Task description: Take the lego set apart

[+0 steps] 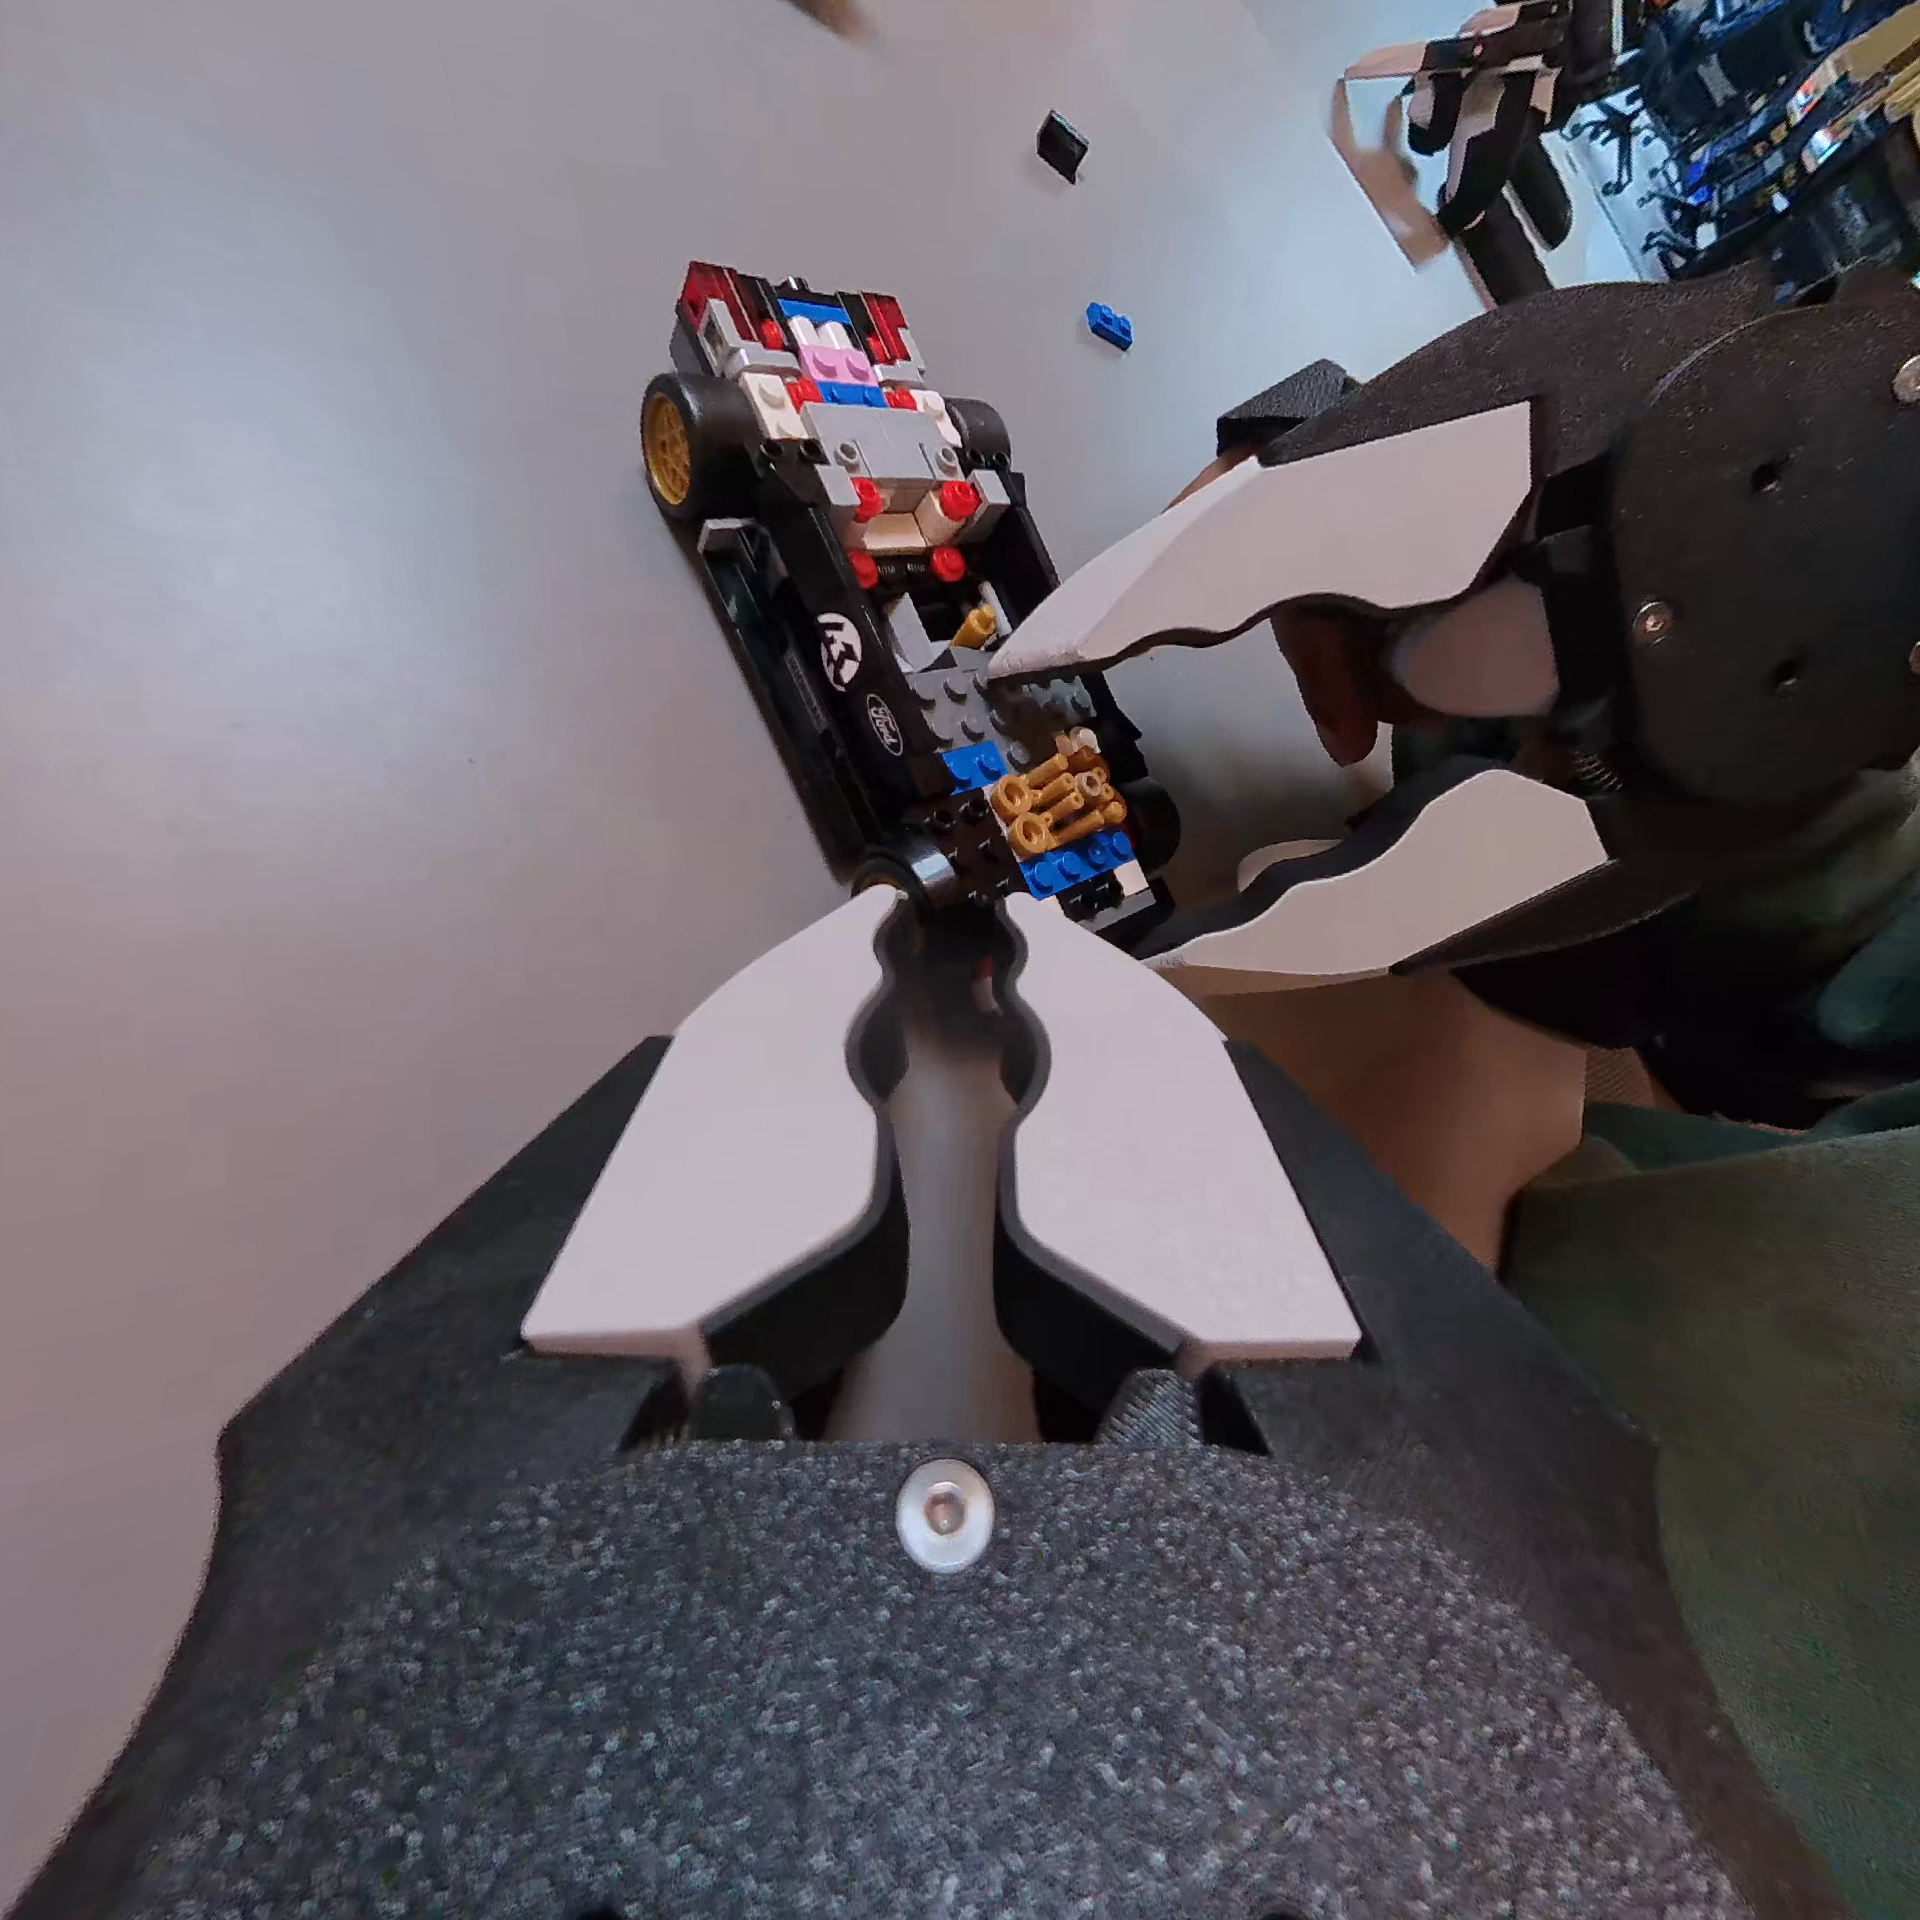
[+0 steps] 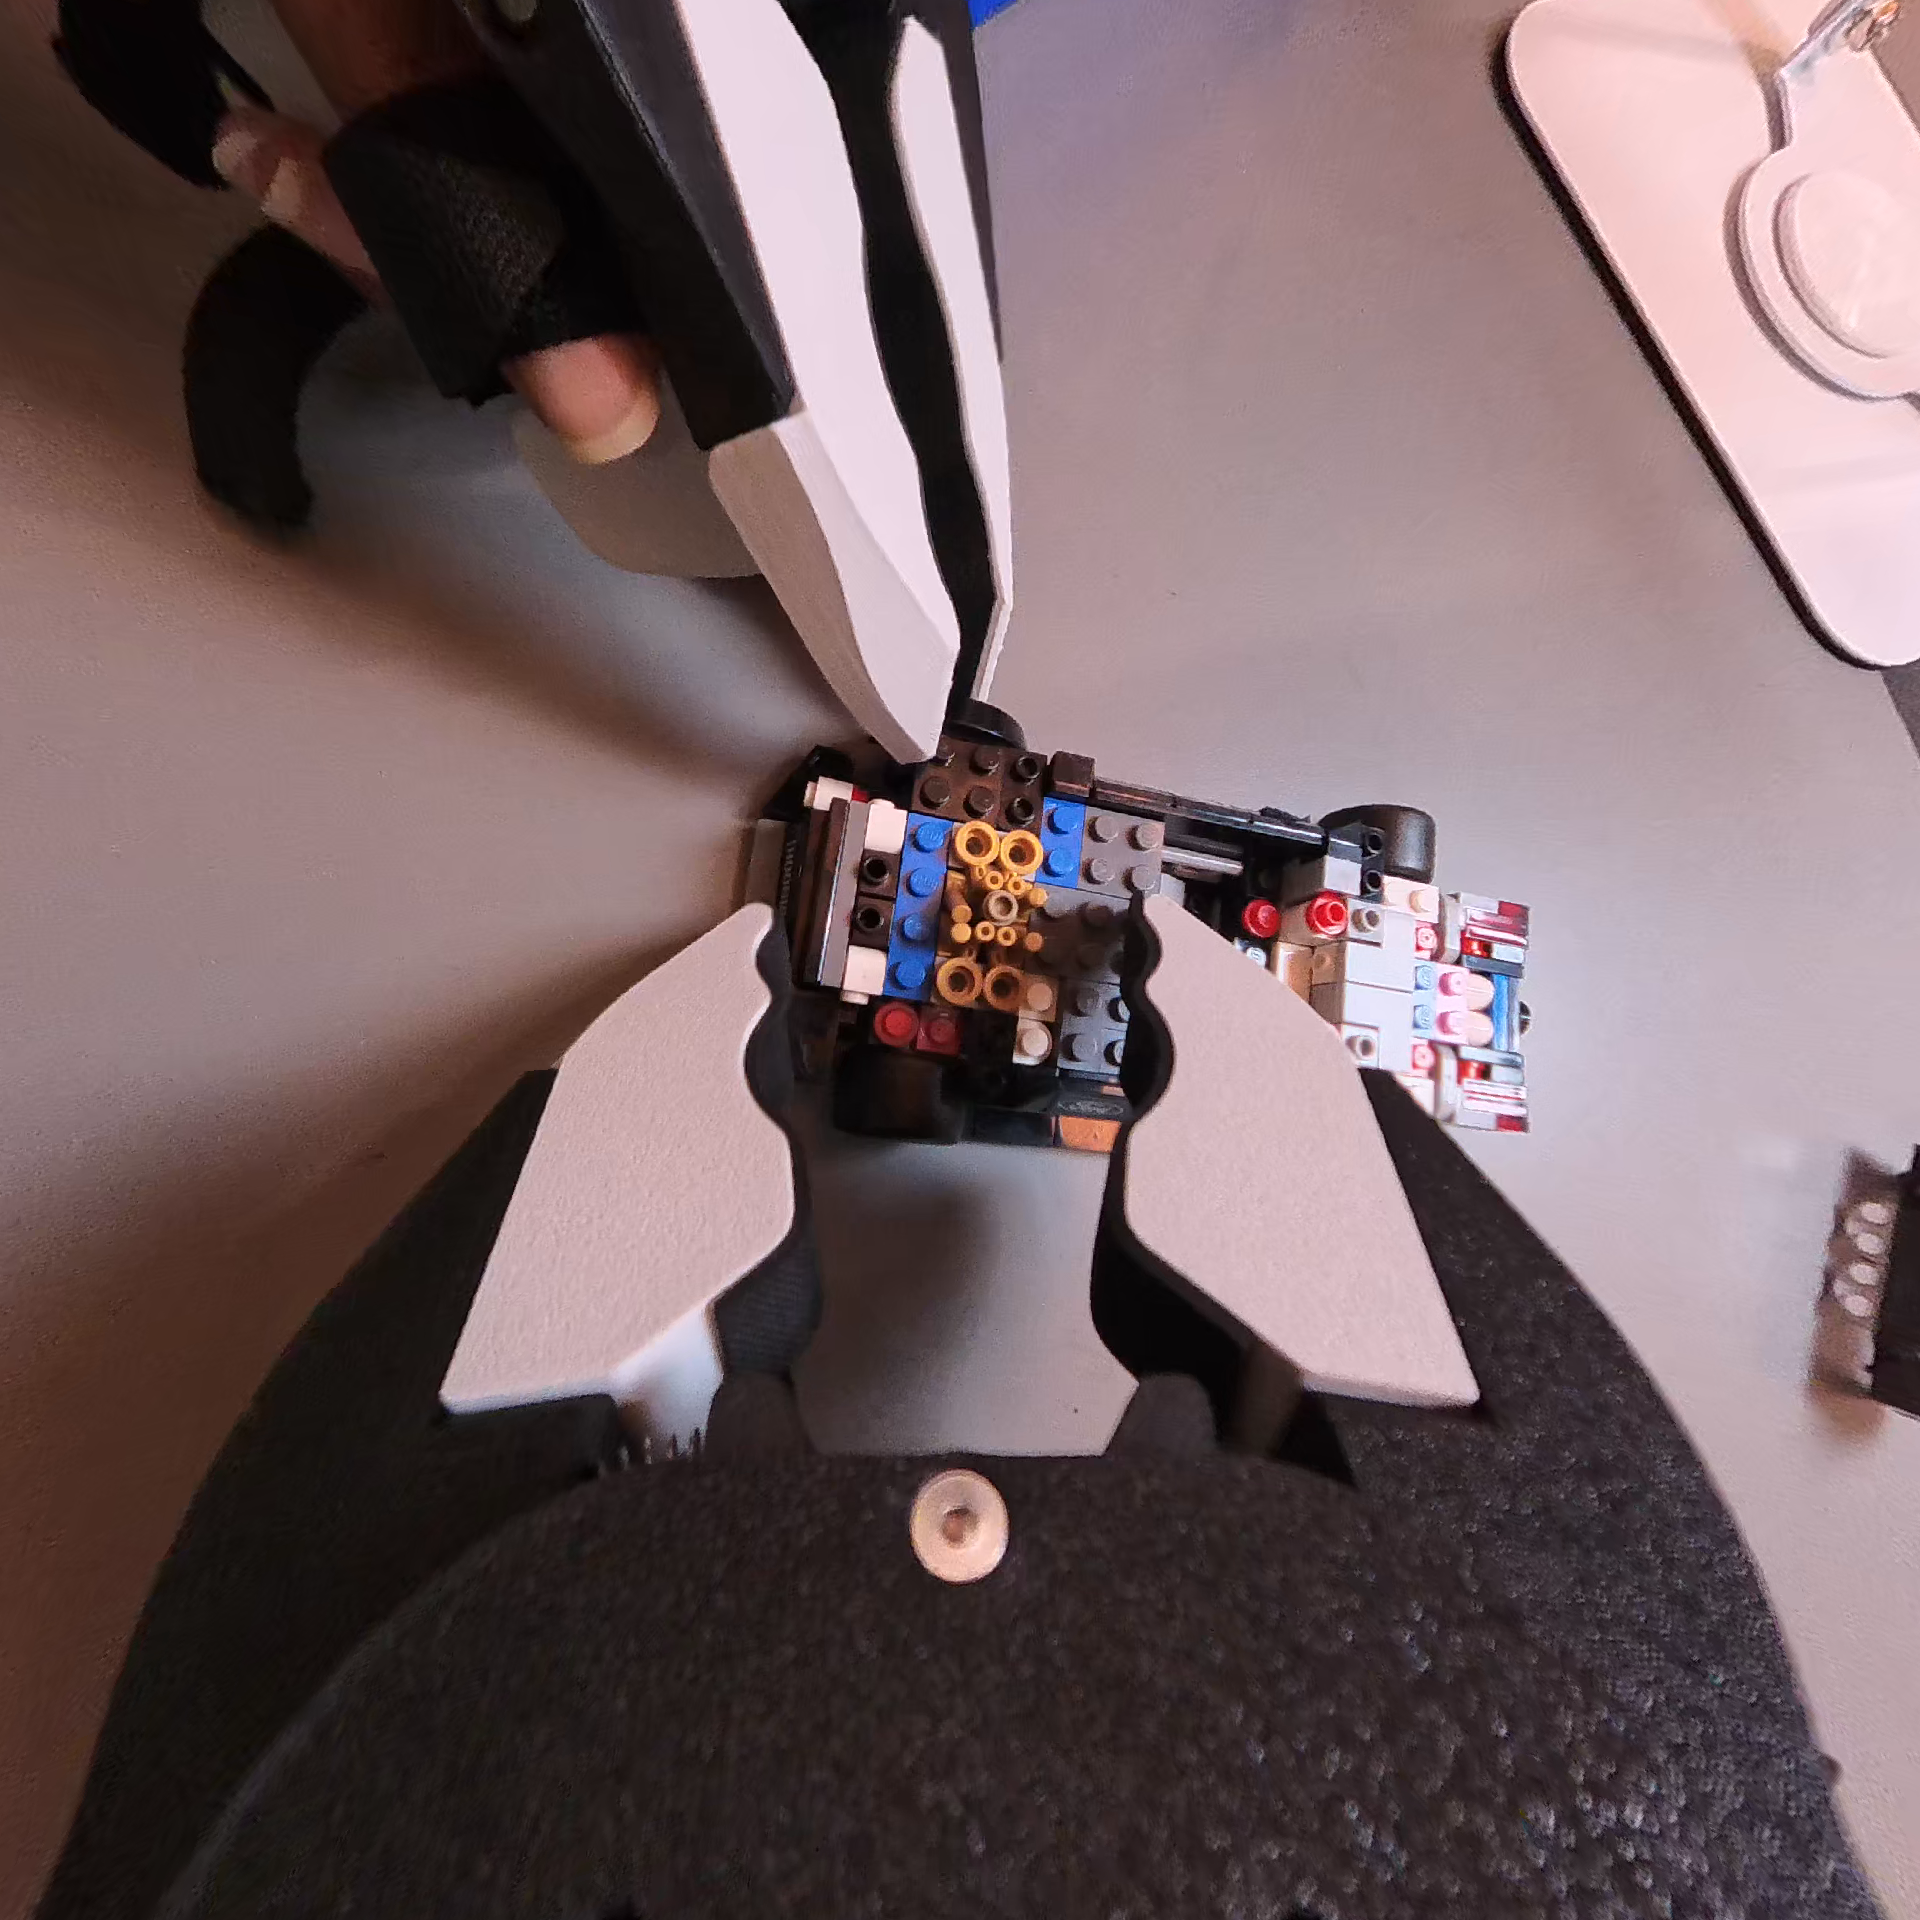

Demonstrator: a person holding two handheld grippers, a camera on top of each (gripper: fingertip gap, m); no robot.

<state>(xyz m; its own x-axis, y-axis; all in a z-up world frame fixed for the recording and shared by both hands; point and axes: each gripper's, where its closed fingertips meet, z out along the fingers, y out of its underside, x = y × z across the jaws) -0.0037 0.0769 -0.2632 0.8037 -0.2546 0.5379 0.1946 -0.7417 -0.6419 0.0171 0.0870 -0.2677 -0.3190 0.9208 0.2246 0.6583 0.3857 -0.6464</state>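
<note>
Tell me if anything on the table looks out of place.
The lego car has no roof or hood, so its inner bricks show. A blue brick and a black piece lie loose on the table, apart from it.

Toy car [image 1: 894,623]: mostly black, with gold, blue, red, grey and pink bricks; gold wheel hub. Loose brick [image 1: 1109,325]: blue. Table [image 1: 312,623]: plain grey. Gripper fingers [image 1: 748,1122]: white.

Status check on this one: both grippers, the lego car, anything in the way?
Left hand-held gripper pinching lego car end. Right hand-held gripper open, straddling its gold engine cluster. Nothing in the way.
</note>
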